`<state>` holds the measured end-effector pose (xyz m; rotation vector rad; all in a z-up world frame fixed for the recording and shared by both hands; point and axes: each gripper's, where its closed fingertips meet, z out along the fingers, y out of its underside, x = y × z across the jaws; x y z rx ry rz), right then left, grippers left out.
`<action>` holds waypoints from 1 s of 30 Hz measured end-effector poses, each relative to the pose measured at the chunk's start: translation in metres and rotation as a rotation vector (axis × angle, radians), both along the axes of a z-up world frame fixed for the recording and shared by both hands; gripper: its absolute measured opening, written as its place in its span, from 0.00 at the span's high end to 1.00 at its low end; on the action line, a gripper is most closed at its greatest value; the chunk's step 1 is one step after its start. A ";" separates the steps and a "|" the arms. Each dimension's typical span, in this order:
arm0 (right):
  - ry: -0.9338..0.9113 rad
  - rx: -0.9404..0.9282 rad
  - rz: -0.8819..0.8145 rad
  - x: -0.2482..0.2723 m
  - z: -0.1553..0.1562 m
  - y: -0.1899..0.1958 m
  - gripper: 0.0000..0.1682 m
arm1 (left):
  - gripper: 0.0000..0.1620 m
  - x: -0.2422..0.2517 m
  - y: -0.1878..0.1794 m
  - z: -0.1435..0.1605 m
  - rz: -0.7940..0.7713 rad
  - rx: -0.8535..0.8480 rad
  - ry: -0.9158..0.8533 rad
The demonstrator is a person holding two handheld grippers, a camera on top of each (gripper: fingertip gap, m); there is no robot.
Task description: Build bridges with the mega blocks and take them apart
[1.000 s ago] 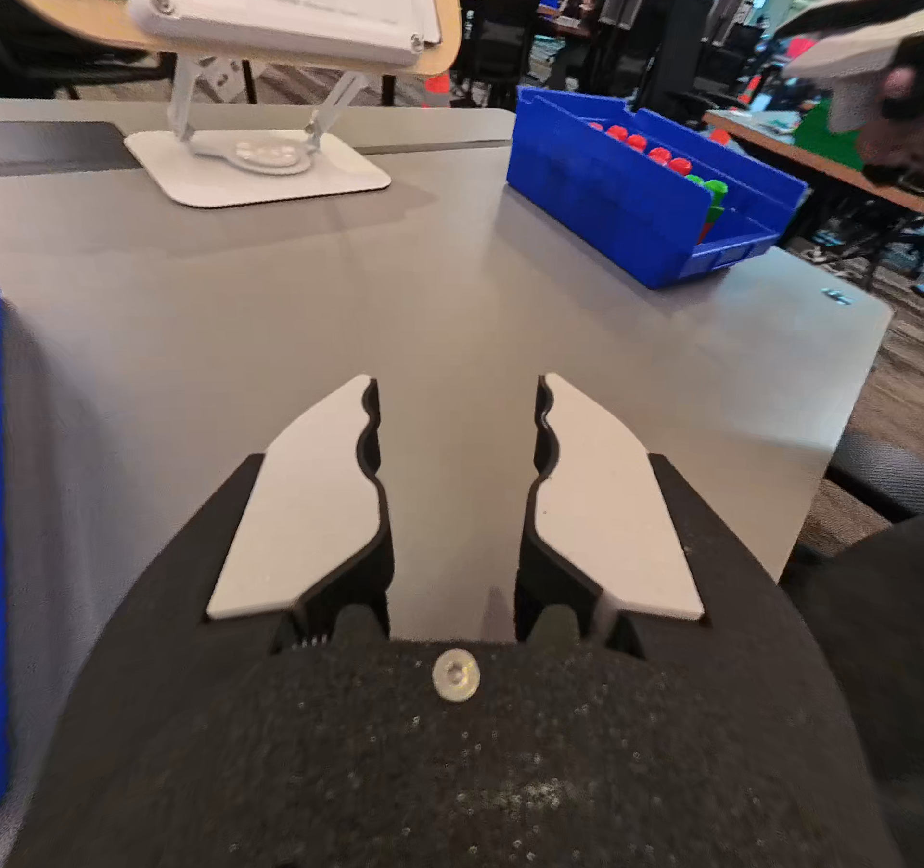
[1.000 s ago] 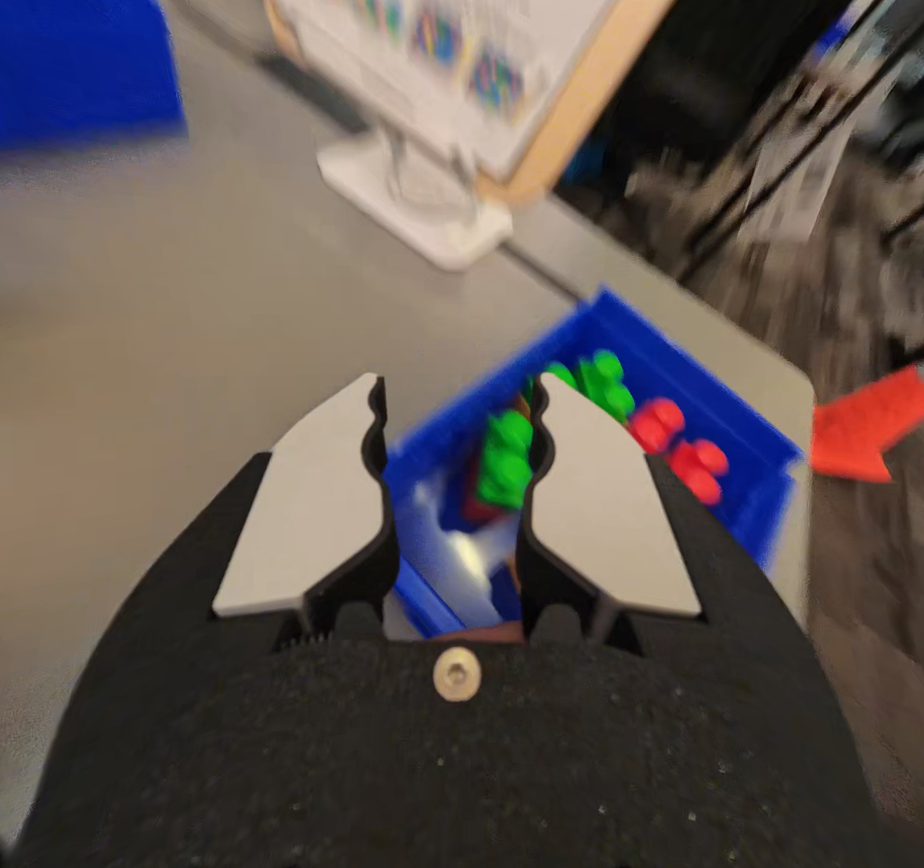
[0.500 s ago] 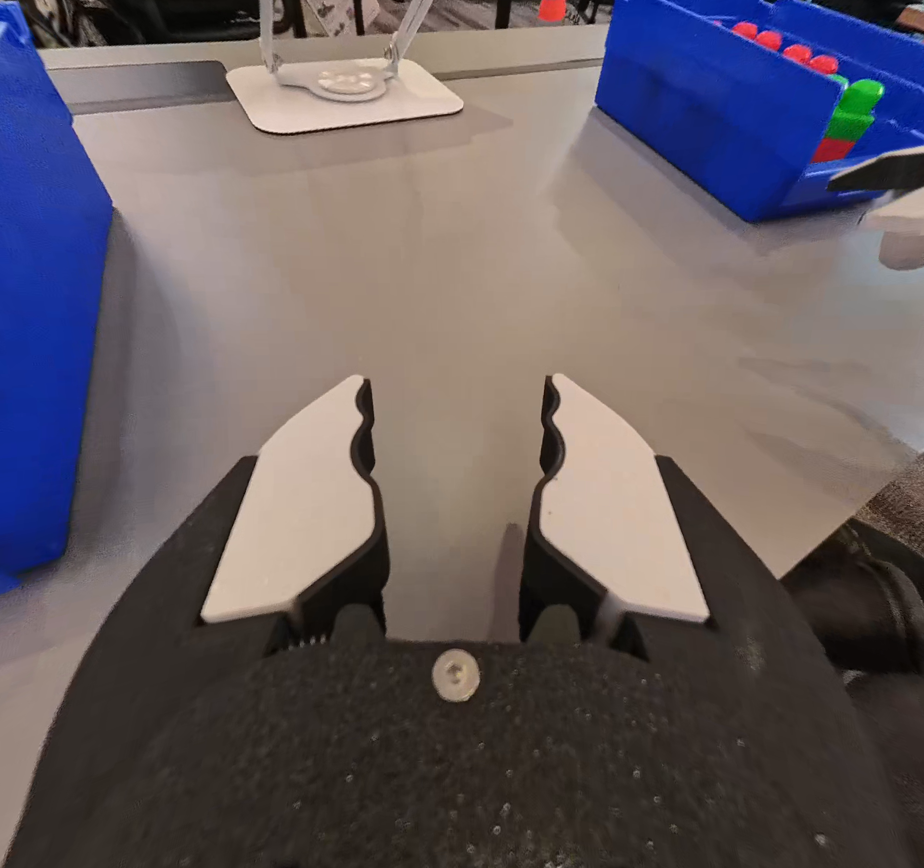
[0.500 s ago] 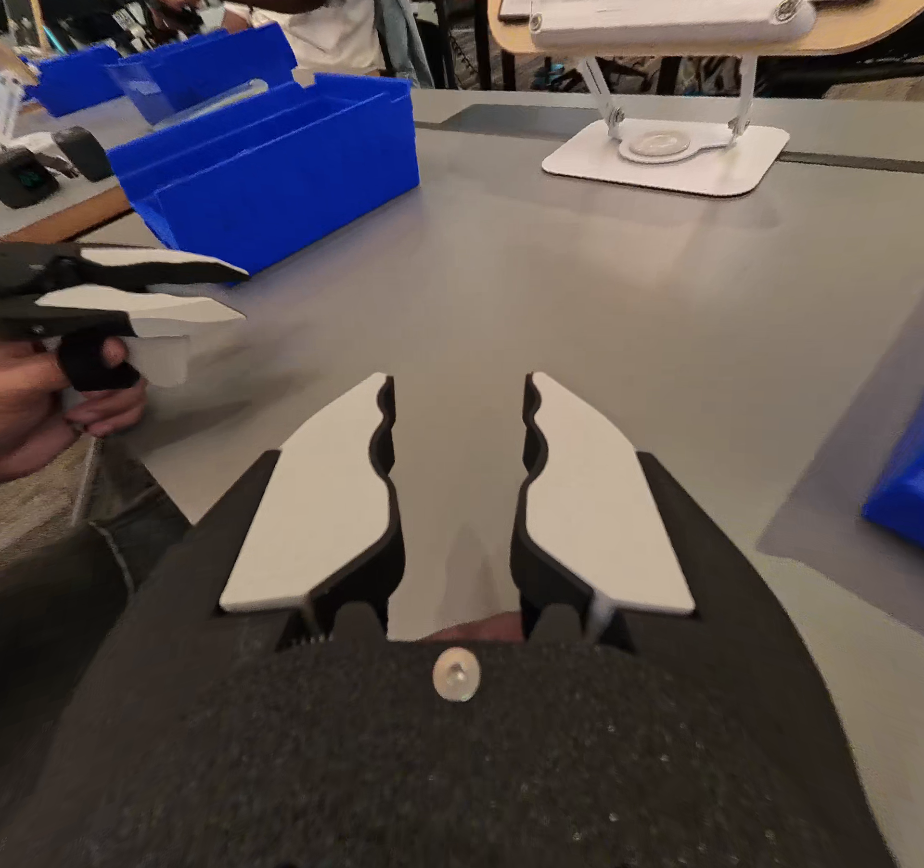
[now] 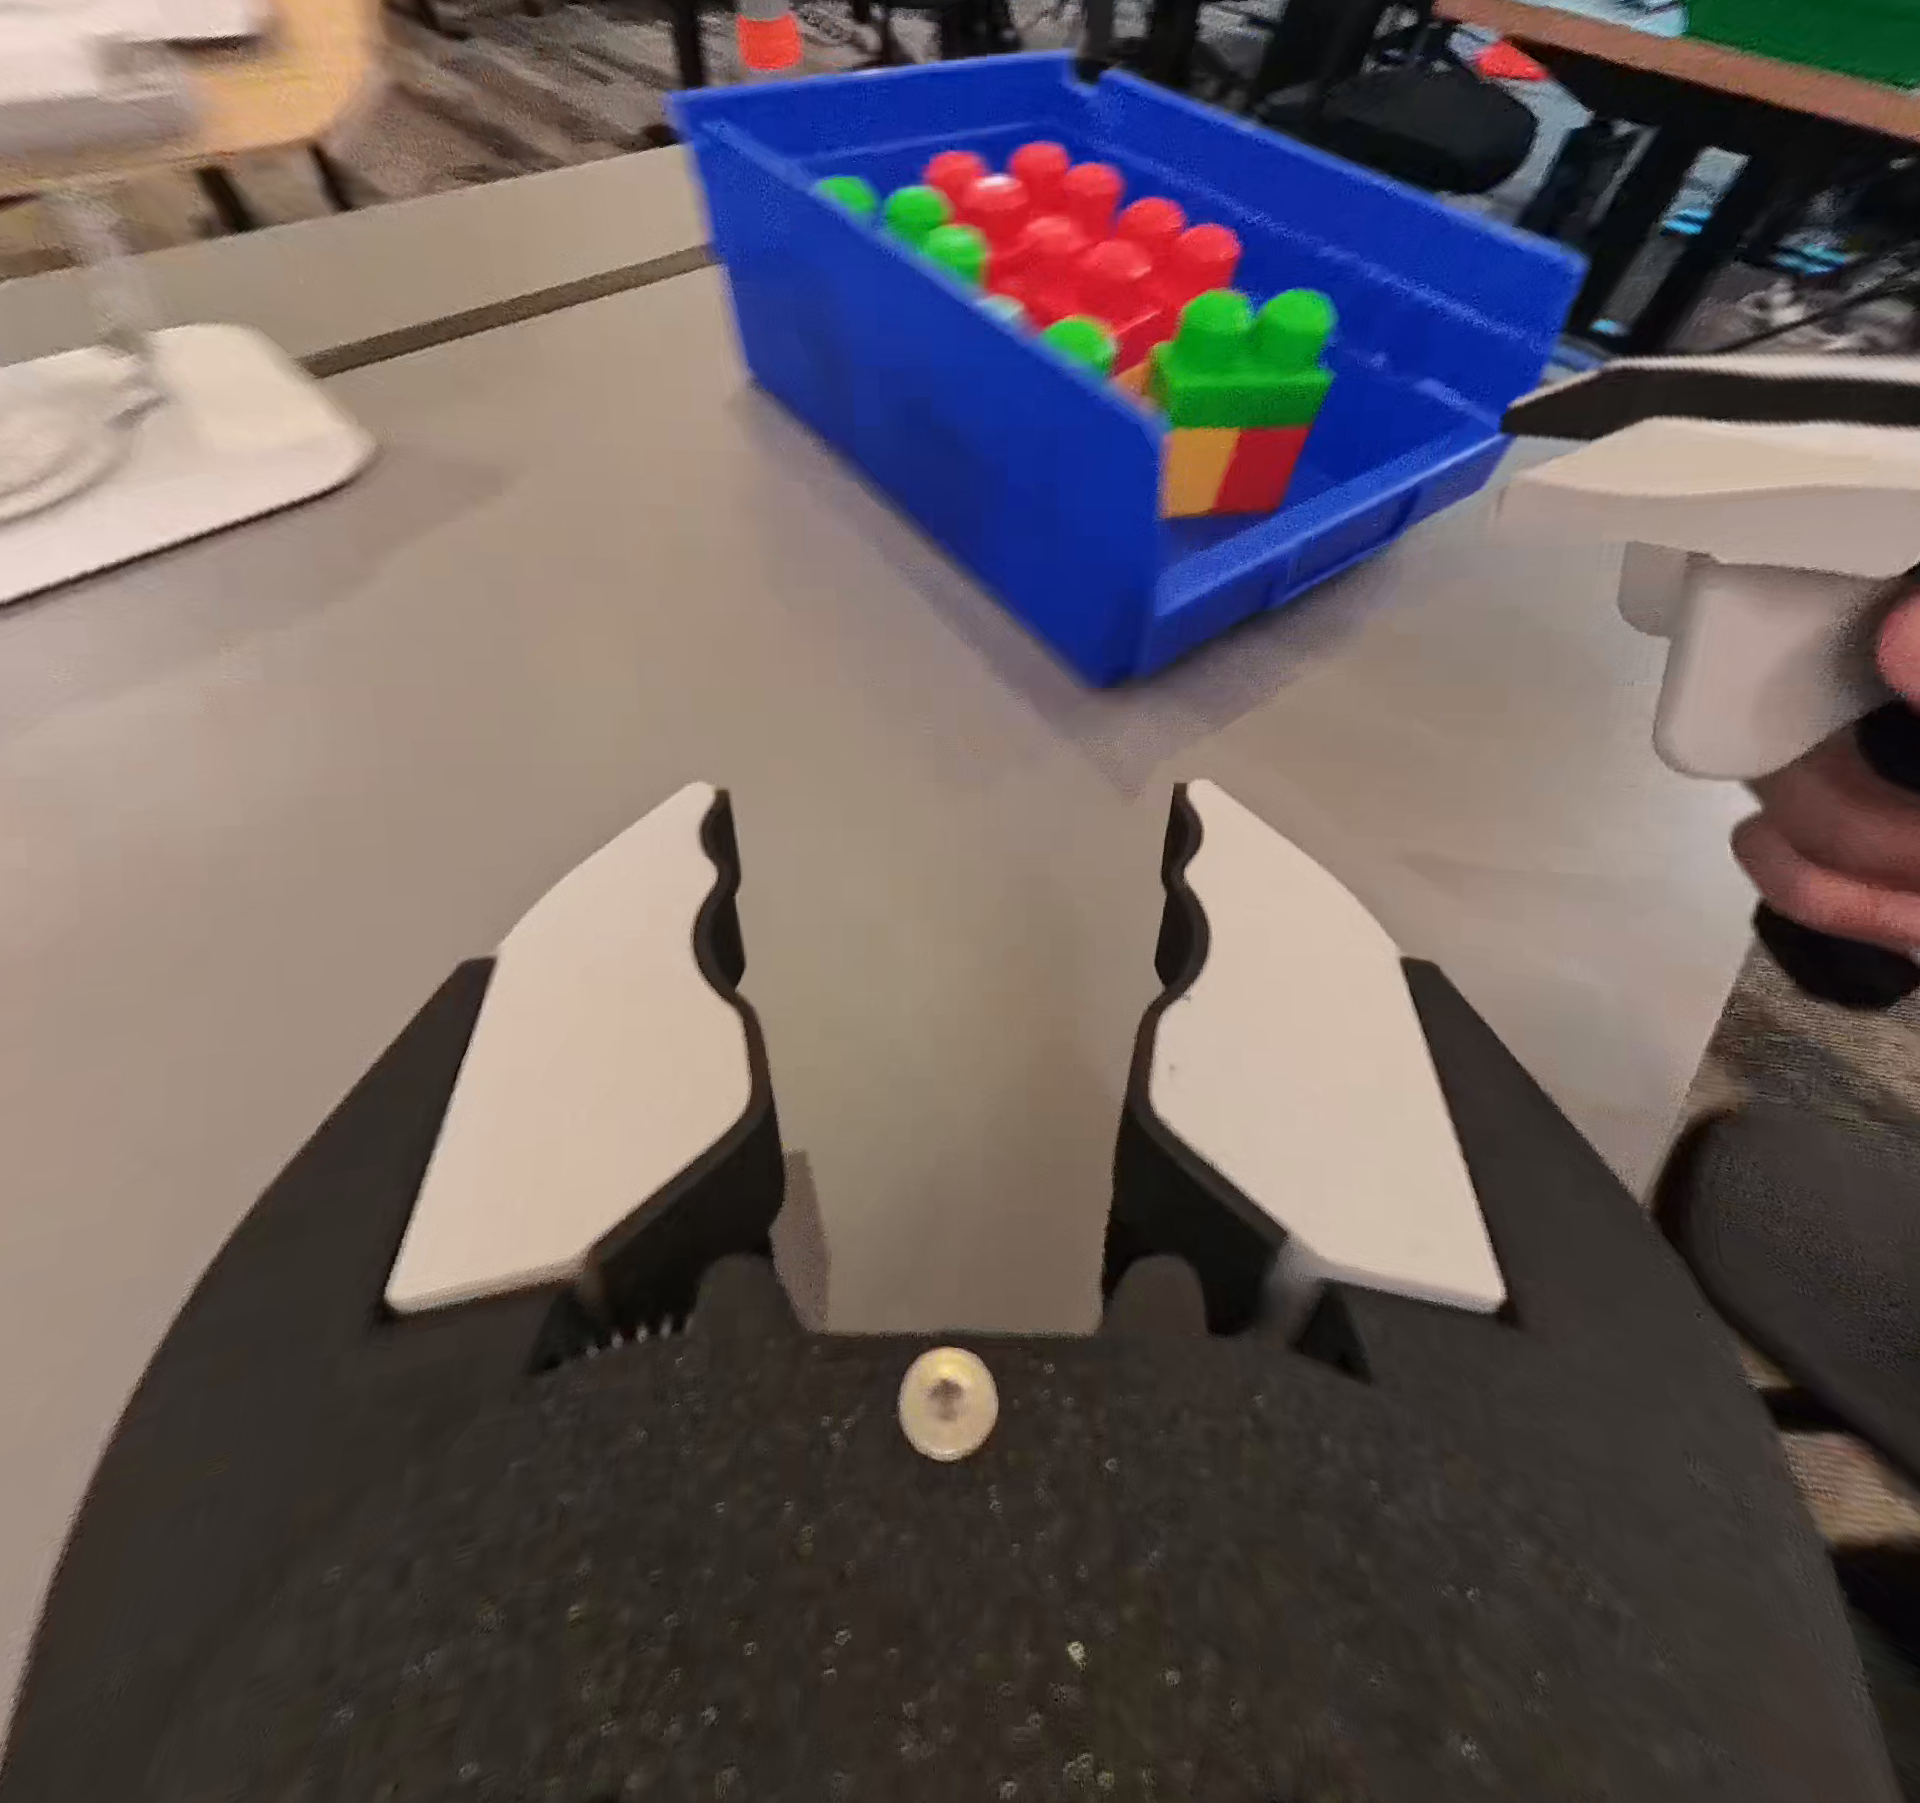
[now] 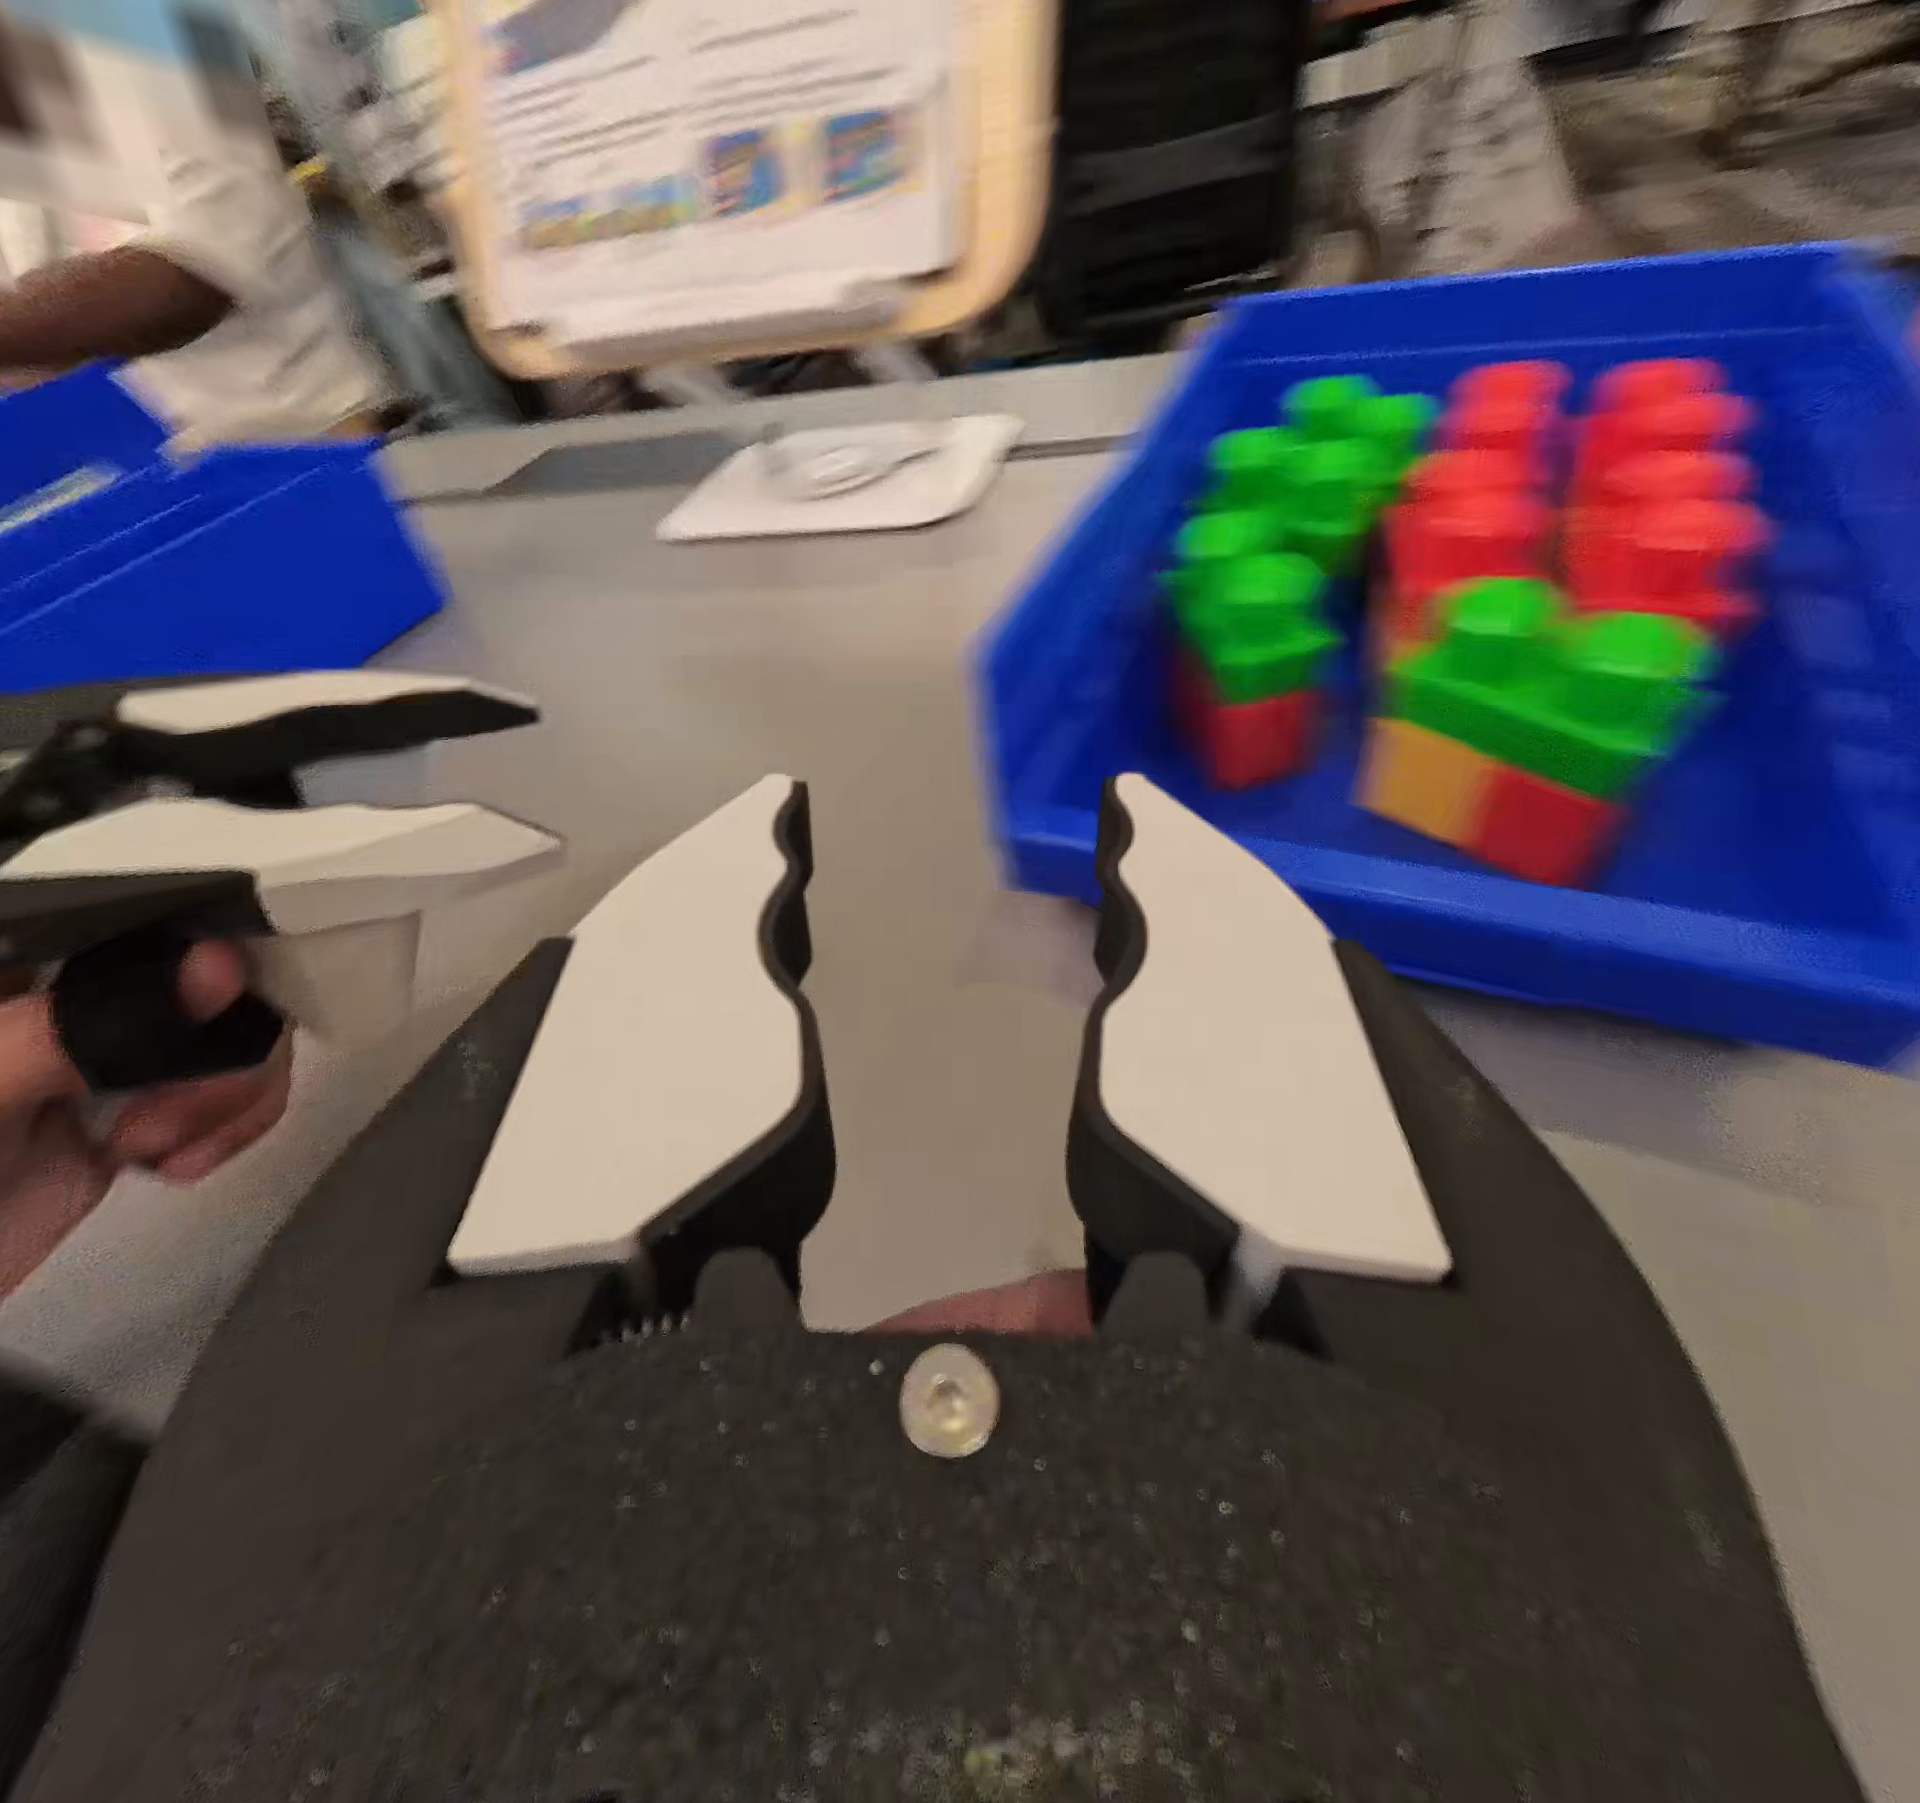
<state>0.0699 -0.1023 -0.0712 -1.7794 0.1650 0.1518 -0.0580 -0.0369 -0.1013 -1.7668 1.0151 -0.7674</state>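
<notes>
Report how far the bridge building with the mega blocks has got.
Nothing is built yet: the grey tabletop in front of both grippers is bare. The red and green plastic mega blocks sit in the blue plastic bin, some already stacked. In hand: nothing; the left gripper and right gripper are open and empty, near the bin. Left: picking, building, dismantling.
</notes>
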 end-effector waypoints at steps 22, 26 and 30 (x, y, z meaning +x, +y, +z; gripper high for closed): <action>0.055 -0.015 -0.634 0.176 -0.038 0.019 0.98 | 0.97 0.143 0.061 -0.021 0.307 -0.098 0.034; 0.035 0.013 -0.641 0.146 -0.026 0.008 0.98 | 0.97 0.122 0.058 -0.015 0.272 -0.097 0.033; 0.034 0.079 -0.612 0.102 0.002 0.002 0.97 | 0.97 0.081 0.050 0.006 0.261 -0.077 0.015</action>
